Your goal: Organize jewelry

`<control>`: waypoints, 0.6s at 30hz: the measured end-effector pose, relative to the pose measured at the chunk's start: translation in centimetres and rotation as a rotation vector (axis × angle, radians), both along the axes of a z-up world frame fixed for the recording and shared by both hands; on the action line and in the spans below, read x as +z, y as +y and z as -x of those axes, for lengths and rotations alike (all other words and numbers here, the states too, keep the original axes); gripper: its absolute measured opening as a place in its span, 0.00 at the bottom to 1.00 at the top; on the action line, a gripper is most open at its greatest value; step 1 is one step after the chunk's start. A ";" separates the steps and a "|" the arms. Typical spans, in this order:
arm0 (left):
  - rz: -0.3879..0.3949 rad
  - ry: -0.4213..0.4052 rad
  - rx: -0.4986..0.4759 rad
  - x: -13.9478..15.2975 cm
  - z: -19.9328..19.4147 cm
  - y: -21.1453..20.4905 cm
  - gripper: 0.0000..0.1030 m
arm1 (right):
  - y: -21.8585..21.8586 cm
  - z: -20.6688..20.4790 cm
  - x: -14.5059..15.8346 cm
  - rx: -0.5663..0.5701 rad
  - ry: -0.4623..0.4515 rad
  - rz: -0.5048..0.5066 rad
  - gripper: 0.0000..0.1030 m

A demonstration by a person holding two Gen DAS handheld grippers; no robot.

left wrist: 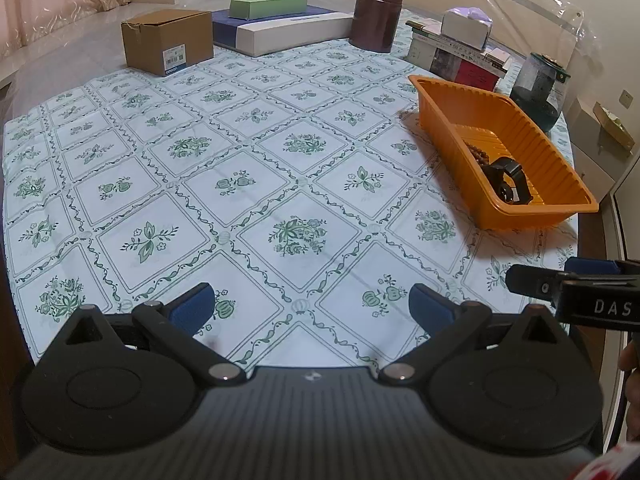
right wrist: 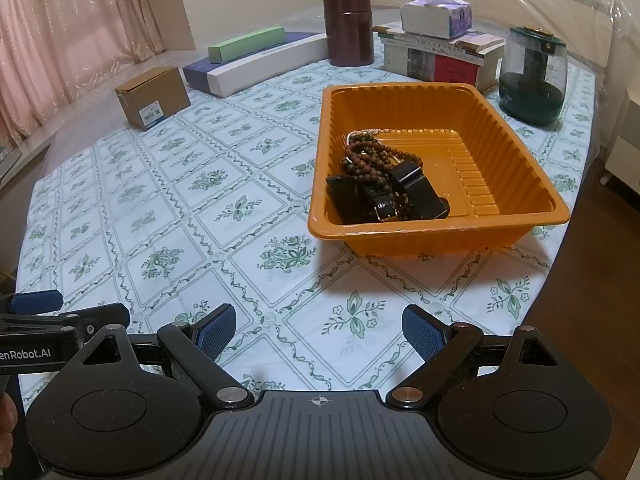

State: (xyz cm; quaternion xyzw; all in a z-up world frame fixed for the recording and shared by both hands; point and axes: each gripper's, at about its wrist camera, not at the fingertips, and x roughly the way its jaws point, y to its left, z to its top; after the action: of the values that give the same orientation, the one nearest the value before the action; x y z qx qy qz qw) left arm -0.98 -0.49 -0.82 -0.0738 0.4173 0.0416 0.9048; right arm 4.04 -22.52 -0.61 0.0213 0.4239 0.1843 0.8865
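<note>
An orange plastic tray (right wrist: 516,152) stands on the table, at the right in the left wrist view (left wrist: 532,168). In it lie brown bead bracelets (right wrist: 370,156), a black watch (right wrist: 384,200) and small black boxes (right wrist: 416,190); the left wrist view shows the beads (left wrist: 474,152) and the watch (left wrist: 508,178). My left gripper (left wrist: 310,306) is open and empty above the tablecloth, left of the tray. My right gripper (right wrist: 318,330) is open and empty, in front of the tray. Each gripper shows at the edge of the other's view.
At the back stand a cardboard box (left wrist: 168,42), a green box on flat blue and white boxes (left wrist: 280,24), a dark cylindrical canister (right wrist: 348,28), a book stack with a tissue box (right wrist: 436,46) and a dark glass jar (right wrist: 534,76). The table edge curves at right.
</note>
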 end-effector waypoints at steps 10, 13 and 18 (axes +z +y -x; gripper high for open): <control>-0.004 -0.002 -0.004 0.0 0.0 0.0 0.99 | -0.1 0.0 -0.1 -0.004 -0.001 -0.002 0.87; -0.005 -0.003 -0.004 0.0 0.0 -0.1 0.99 | -0.1 0.0 -0.2 -0.005 -0.001 -0.003 0.87; -0.005 -0.003 -0.005 0.0 0.0 -0.2 0.99 | -0.1 0.0 -0.1 -0.005 0.001 -0.002 0.87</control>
State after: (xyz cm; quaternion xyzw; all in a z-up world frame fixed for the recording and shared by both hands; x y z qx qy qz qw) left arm -1.00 -0.66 -0.82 -0.0705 0.4162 0.0403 0.9056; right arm 4.06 -22.64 -0.76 0.0234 0.4242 0.1826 0.8867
